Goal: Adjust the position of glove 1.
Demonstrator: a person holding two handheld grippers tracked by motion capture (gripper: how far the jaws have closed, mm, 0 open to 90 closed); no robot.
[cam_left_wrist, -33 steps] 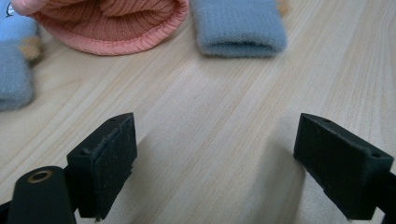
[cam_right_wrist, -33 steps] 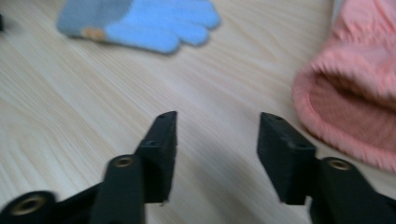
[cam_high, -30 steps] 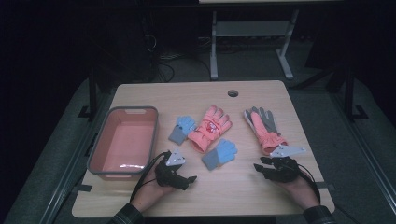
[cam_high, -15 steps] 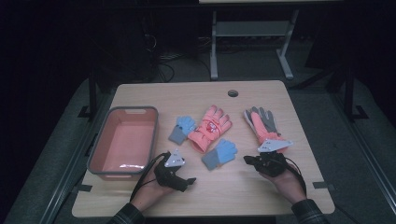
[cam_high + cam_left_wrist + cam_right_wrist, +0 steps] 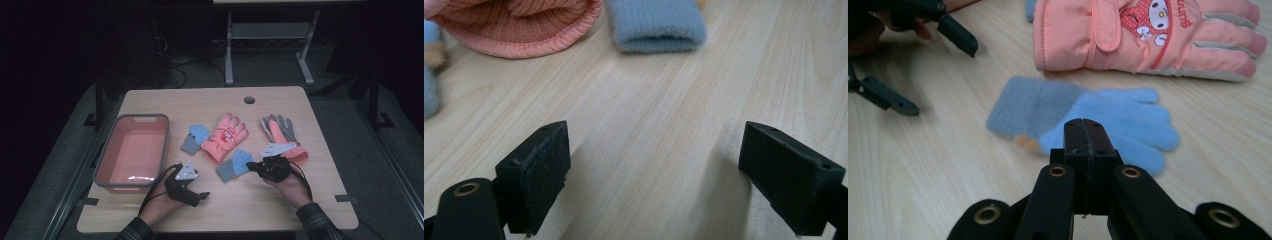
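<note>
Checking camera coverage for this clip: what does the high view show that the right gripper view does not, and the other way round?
High view alone: the pink bin at the table's left, the grey-and-orange glove at the right, a second small blue glove, and the person's right tool. Right gripper view alone: the cartoon patch on the pink glove, and its own jaws pressed together with nothing between them. Both: the pink glove, the near blue glove, the left tool with jaws apart, and the wooden table.

blue knit glove [image 5: 1088, 120] | grey cuff, light-blue fingers | lying flat on wood | centre of right gripper view, fingers pointing right
</note>
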